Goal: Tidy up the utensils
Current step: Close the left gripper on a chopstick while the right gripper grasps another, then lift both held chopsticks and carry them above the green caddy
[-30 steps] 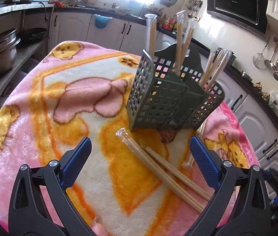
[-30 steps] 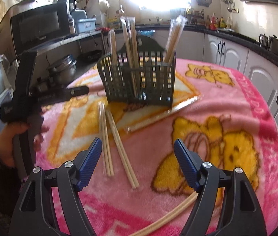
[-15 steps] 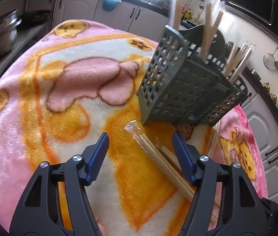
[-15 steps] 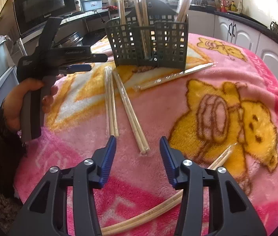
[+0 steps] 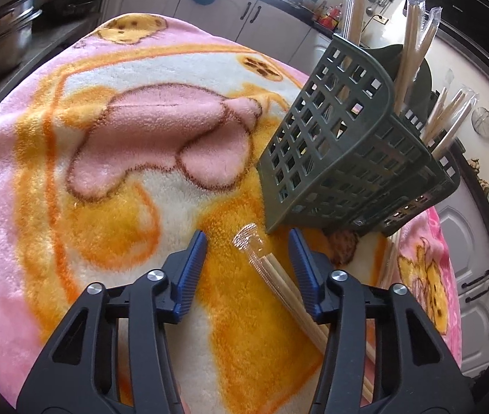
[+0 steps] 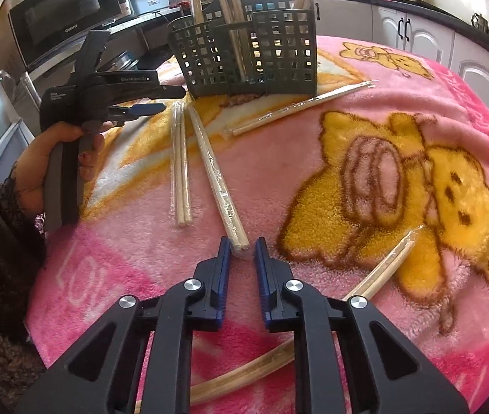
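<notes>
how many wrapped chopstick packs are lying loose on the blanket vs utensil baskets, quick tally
Wrapped chopstick packs lying on the blanket, counted in the right wrist view: 4
Green utensil baskets: 1
Total: 5
Packs already standing in the basket are not counted.

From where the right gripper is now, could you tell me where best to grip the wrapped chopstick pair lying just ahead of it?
Grip the near end of the wrapped pair, where it lies between the fingers of the right gripper. Come in low along its length from the table edge, fingers closing across the two sticks. The pair lies flat on the blanket, clear of its neighbours, pointing toward the basket.
</notes>
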### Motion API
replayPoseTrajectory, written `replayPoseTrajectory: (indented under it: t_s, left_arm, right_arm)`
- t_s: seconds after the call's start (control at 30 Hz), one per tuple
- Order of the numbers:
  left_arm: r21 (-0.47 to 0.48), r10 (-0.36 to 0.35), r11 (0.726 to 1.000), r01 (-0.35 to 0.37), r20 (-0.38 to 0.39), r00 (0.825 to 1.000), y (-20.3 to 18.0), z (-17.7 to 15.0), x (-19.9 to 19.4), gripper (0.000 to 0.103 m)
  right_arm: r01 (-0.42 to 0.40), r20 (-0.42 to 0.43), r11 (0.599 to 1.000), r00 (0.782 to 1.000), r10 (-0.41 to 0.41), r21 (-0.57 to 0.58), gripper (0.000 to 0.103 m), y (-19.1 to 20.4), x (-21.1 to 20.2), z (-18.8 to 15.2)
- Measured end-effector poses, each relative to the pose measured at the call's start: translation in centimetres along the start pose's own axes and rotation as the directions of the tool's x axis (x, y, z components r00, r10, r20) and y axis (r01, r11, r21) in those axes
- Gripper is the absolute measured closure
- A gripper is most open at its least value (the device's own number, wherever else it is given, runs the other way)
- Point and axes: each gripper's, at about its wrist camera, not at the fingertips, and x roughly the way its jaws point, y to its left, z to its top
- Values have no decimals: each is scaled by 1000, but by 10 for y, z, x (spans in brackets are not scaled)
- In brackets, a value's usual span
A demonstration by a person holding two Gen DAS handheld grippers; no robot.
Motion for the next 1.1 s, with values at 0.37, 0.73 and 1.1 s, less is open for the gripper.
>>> replayPoseTrajectory:
  t_s: [0.37,0.73,1.1]
  left_arm:
    - [43,5,999,-4,-24,1000,-4,2,9,94]
    - [38,-86,996,84,52,995,-13,-1,-30,102]
    - [89,-174,983,161,158,972,-40,8,-83,102]
  right_arm:
    - [-28,45,999,999,26,38,92,-6,-23,2]
    - [-50,129,998,991,46,30,94,-4,-58,22]
    - [-80,219,997,972,82,-19,97,12,-85,42]
